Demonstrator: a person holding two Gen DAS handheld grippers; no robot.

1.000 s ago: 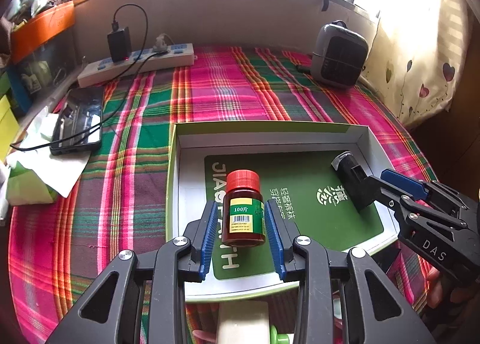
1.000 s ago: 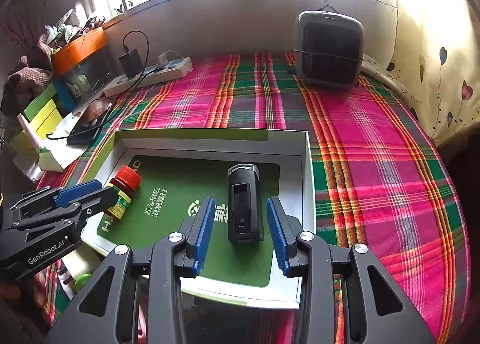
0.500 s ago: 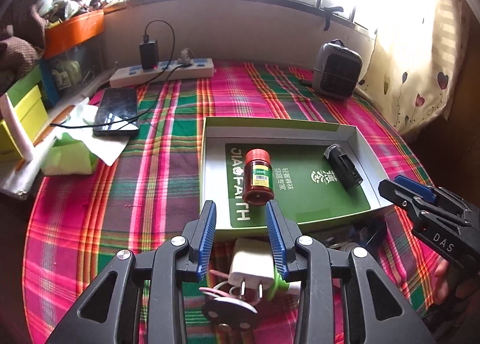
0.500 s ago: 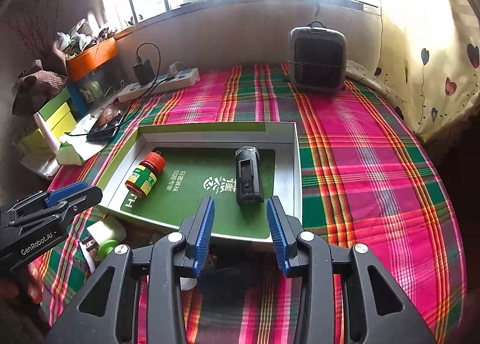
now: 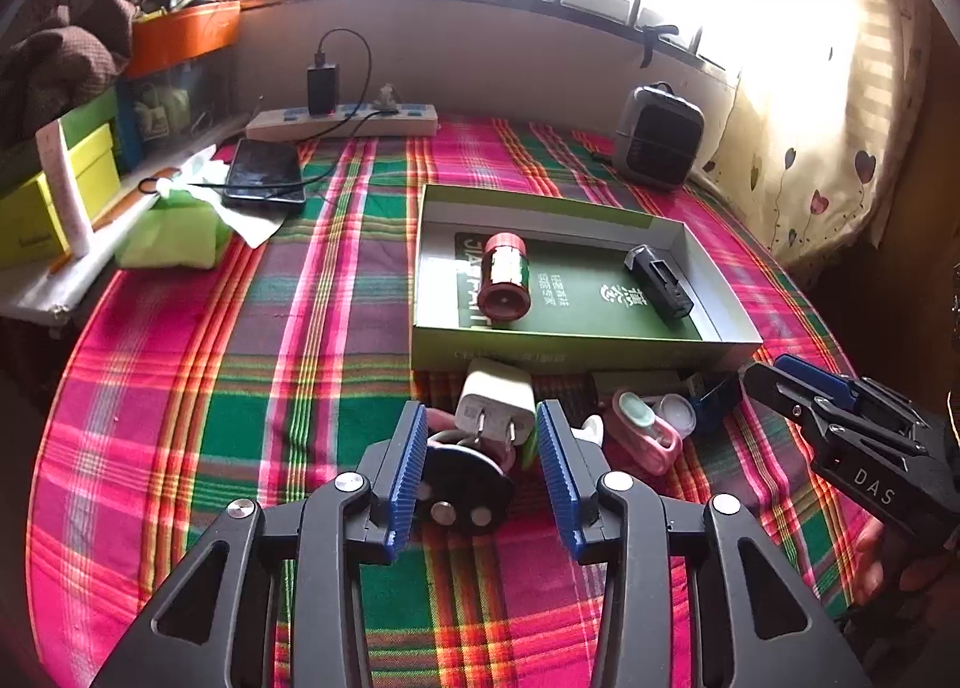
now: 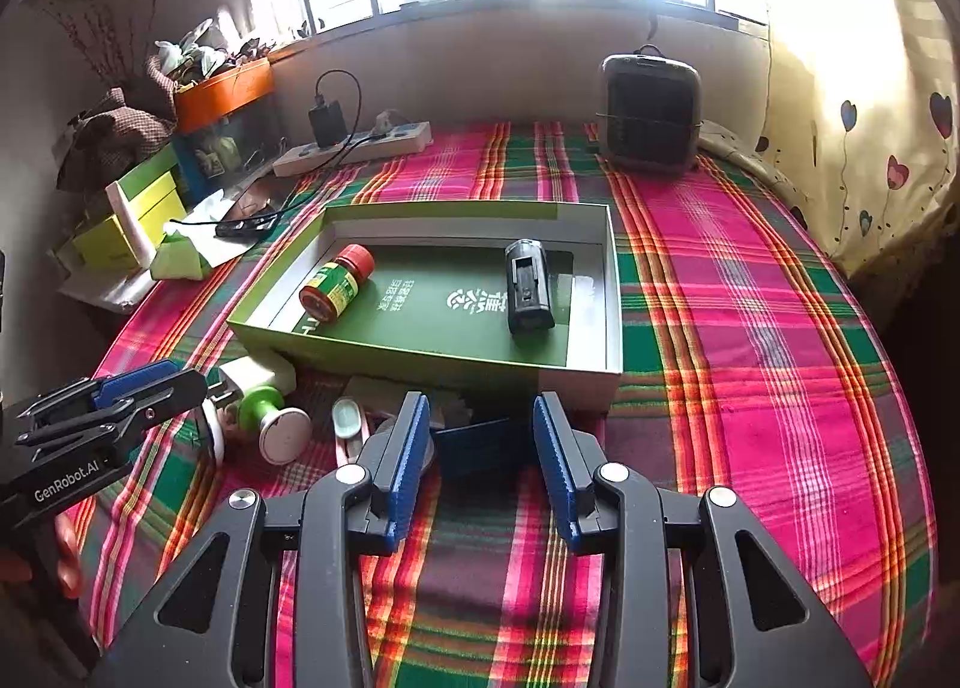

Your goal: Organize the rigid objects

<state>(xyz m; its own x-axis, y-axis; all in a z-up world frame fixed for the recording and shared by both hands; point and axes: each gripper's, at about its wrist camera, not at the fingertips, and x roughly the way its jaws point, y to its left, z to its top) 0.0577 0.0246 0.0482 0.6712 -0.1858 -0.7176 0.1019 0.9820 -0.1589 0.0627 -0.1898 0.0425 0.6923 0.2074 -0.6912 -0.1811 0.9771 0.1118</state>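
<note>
White charger [image 5: 495, 401] lies between the left tongs' [image 5: 482, 469] spread blue pads.

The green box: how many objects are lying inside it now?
2. Inside the green box, a red-capped bottle lies on its side at the left, and a black device lies at the right. Nothing else shows inside.

Black tongs [image 5: 480, 472], ribbed blue pads [image 5: 408, 472], silver screws, "DAS" marking.
</note>
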